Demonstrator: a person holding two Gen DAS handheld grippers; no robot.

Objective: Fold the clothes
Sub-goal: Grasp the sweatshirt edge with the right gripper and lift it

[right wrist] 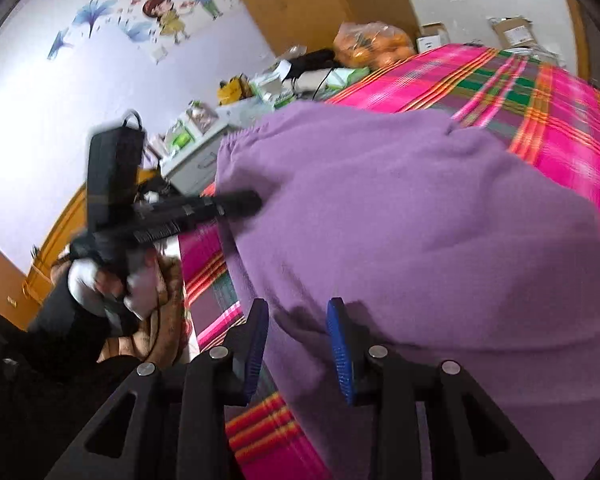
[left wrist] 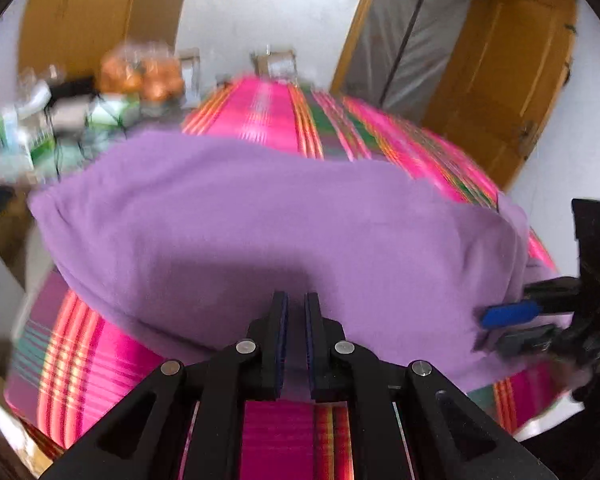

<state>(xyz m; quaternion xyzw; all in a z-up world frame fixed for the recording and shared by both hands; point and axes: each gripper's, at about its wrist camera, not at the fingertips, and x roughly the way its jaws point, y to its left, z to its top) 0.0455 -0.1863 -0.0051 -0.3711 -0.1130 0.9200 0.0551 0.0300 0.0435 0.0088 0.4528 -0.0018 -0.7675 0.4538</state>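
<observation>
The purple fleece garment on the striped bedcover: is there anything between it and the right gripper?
Nothing visible stands between them. The right gripper is at the near edge of the purple fleece garment, its blue pads open with cloth between them. The pink striped bedcover beyond the garment is bare up to the clutter at its far end.

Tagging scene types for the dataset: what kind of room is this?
Probably a bedroom in a home, possibly a child's. A bright pink striped woven bedspread covers a bed-like surface, cartoon children wall stickers decorate the wall, and a cluttered side table stands by yellow-brown wooden doors.
</observation>
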